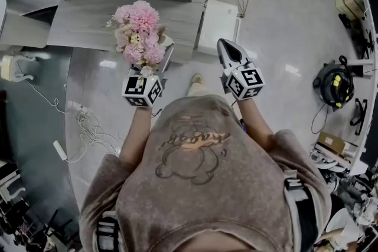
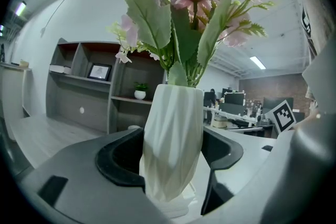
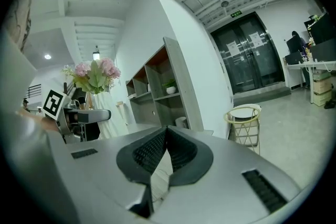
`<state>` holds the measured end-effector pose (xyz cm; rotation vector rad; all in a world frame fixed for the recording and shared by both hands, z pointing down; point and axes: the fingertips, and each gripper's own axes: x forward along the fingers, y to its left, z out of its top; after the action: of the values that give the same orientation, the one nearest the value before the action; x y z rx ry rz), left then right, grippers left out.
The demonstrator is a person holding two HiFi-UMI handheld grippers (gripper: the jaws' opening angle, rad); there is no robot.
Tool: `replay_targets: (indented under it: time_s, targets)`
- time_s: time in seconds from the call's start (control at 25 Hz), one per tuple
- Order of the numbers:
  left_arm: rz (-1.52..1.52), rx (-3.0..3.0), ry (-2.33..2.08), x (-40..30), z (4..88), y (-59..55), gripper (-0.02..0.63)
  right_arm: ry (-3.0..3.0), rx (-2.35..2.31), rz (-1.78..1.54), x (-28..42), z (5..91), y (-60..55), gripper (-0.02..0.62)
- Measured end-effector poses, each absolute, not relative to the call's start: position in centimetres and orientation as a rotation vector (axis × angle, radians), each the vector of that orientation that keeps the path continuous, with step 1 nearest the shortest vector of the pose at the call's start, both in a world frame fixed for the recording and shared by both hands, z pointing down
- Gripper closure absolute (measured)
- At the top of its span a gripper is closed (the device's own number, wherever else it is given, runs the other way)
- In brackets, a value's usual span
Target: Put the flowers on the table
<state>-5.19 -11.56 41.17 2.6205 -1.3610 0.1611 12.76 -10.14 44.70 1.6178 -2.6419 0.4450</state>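
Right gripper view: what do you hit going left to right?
marker cube → vase of flowers → shelf unit → wire stand → desk

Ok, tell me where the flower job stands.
Done: the left tongs are shut on the vase of flowers. In hand: it hangs over the floor by the edge of the table. Left: set it on the table and let go. The right tongs are shut, empty.
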Motion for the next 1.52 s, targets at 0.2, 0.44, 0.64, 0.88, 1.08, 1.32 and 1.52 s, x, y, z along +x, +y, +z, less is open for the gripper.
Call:
replay_targets:
  time_s: [0.2, 0.44, 0.64, 0.88, 1.08, 1.32, 1.52]
  targets:
    - [0.150, 2.614, -1.374, -3.8, 41.3, -15.0, 0.262, -2.644, 1.596, 0.452, 14.1, 45.1, -13.4, 0.598]
    - [0.125, 2.629, -1.390, -3.5, 41.5, -18.6, 0.262, -2.640, 1.588, 0.442, 14.7, 45.5, -16.7, 0.598]
    - [0.120, 2.653, -1.363, -3.7, 41.3, -20.6, 0.262, -2.627, 1.600, 0.426, 14.4, 45.2, -18.4, 0.598]
    - [0.148, 2.709, -1.275, -2.6, 41.9, -22.4, 0.262, -2.590, 1.673, 0.435, 14.6, 44.6, -19.4, 0.598]
    - [0.198, 2.765, -1.175, -1.3, 43.6, -24.4, 0.262, -2.534, 1.760, 0.450, 15.0, 44.6, -20.5, 0.598]
    - [0.252, 2.813, -1.068, -0.6, 46.2, -26.0, 0.262, -2.469, 1.845, 0.454, 14.9, 45.0, -20.3, 0.598]
    - [0.280, 2.840, -0.996, 0.6, 48.1, -27.6, 0.262, -2.395, 1.933, 0.457, 16.5, 45.2, -19.9, 0.598]
